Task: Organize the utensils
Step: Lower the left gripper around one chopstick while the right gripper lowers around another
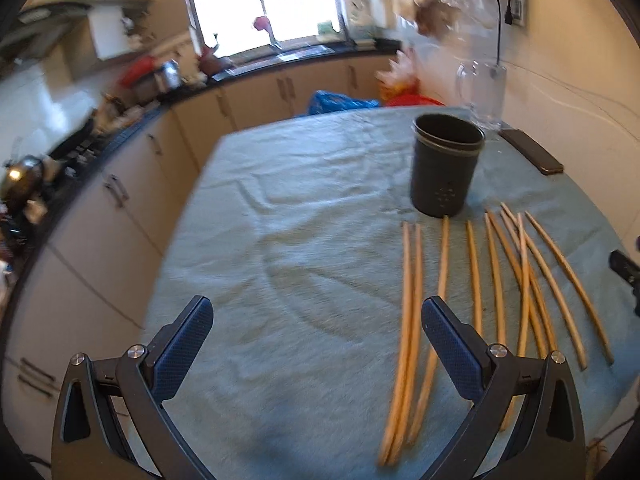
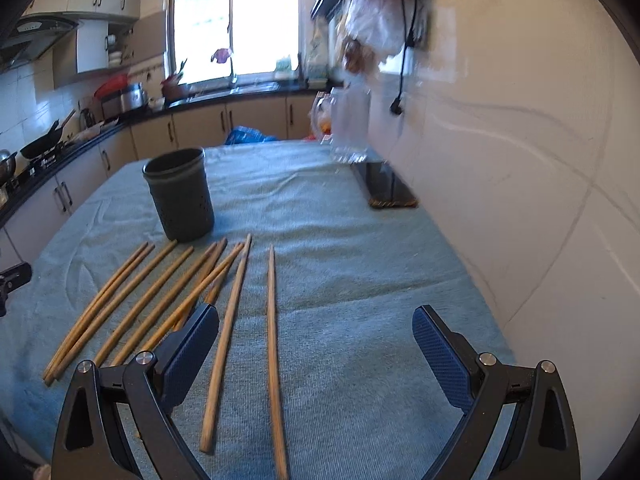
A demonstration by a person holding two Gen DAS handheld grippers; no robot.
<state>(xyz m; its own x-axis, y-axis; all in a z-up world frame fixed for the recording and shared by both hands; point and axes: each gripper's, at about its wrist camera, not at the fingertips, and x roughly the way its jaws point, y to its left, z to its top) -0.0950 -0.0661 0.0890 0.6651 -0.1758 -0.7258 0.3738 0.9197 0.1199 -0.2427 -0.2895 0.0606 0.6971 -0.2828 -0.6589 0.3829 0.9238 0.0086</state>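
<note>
Chopsticks point(image 2: 236, 304) spread on blue towel point(image 2: 352, 280) before dark holder point(image 2: 180, 196), left gripper point(image 1: 316, 344) and right gripper point(image 2: 316, 352) both released, empty, above them

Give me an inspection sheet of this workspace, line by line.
Surface: table under a wrinkled blue-green cloth.
Job's things: wooden chopsticks lying loose on the cloth, some crossing; dark holder upright behind them, no chopsticks seen in it.
Clutter: phone flat by the wall; clear glass jug behind it.
Grippers: left tongs open, empty; right tongs open, empty, over the chopsticks.
Cables: black cord hanging on the wall.
Surroundings: kitchen counter, window, wall tiles.
</note>
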